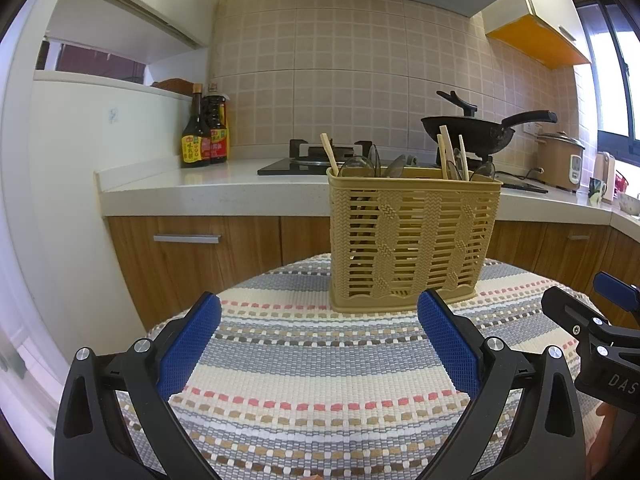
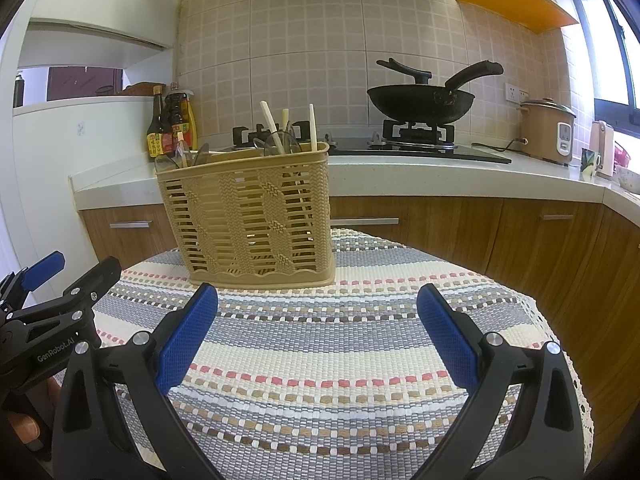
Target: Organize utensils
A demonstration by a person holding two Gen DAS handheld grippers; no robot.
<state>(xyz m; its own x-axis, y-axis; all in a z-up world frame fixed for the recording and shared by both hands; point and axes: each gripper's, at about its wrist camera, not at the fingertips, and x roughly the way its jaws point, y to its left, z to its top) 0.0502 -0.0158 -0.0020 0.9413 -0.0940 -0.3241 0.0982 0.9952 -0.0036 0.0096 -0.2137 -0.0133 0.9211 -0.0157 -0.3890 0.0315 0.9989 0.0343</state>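
- tan plastic basket (image 1: pixel 414 240) sits upright at the far side of the striped cloth (image 1: pixel 320 360), chopsticks (image 1: pixel 329 154) and spoons (image 1: pixel 362 166) sticking out the top
- left gripper (image 1: pixel 318 344) hangs over the near part of the cloth, jaws spread wide, nothing in them
- right gripper (image 2: pixel 318 340) same deal, wide open and empty, basket off to its far left
- black wok (image 2: pixel 420 102) on the stove behind, sauce bottles (image 2: pixel 172 124) far left on the counter

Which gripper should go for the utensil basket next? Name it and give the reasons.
Left, probably. The basket stands nearly straight ahead of the left gripper, while it sits off to the left of the right gripper. Both are open and empty.
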